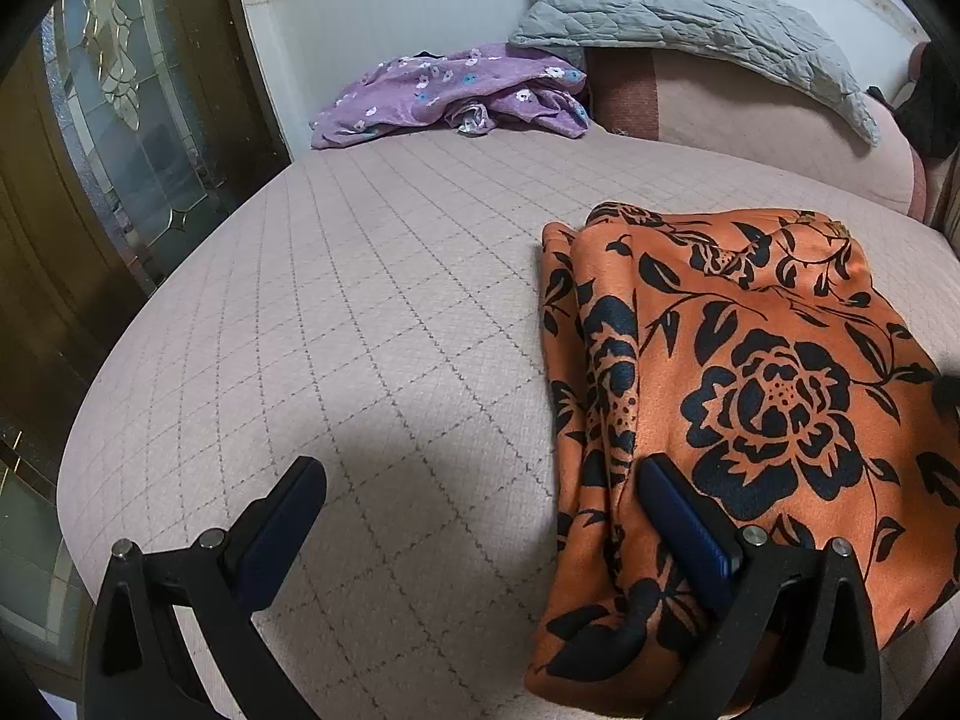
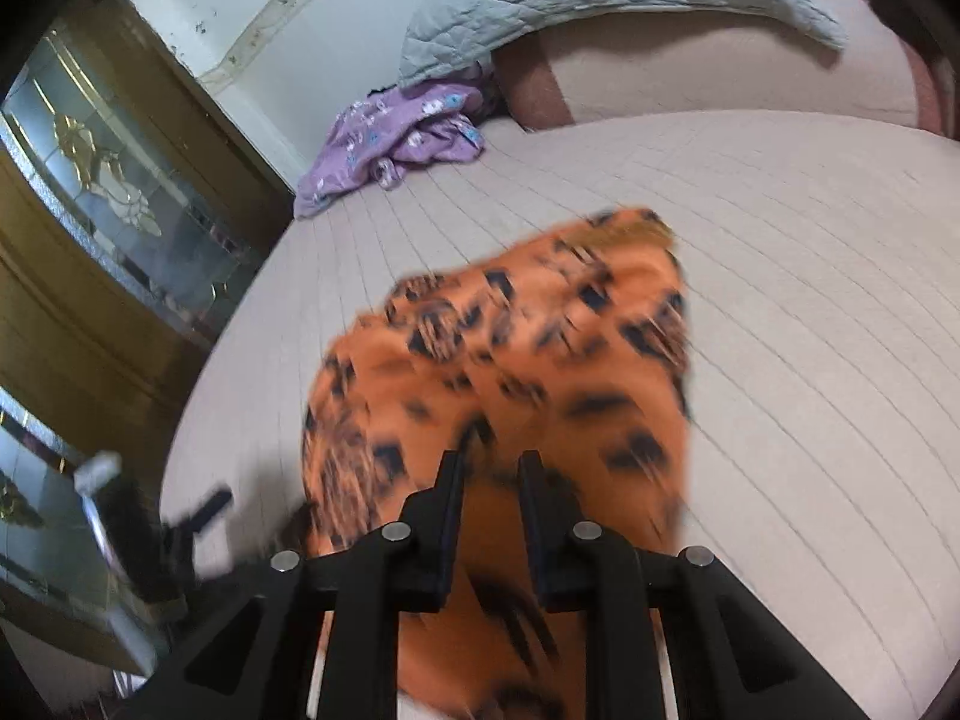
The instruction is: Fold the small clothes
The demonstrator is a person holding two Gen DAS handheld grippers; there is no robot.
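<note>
The bed [image 1: 372, 312], covered in a pale quilted spread with a diamond stitch, filled most of both views, with a wood-and-glass door along the left edge and a white wall behind. A grey quilted pillow [image 1: 690, 12] leaned at the head of the bed in the upper right, and a crumpled purple flowered garment [image 1: 444, 90] lay below it near the top centre.

The orange garment with black flowers [image 1: 750, 396] lay partly folded on the bed in the lower right of the left wrist view. The left tool [image 1: 480, 480] stood wide open and held nothing; one finger was over bare bedspread and the other rested at the garment's left edge. In the right wrist view the right tool [image 2: 492, 468] had its fingers only narrowly apart above the same cloth [image 2: 510, 360]. The picture was smeared, so whether a fold of fabric was pinched between them could not be told.

To do the fold well, the person would probably need to pin the near edge with the left tool while the right carried its side across, keeping the edges aligned and smoothing the slippery-looking cloth before letting go.

No brand, label or legible writing showed on the clothes, bedding or tools.
</note>
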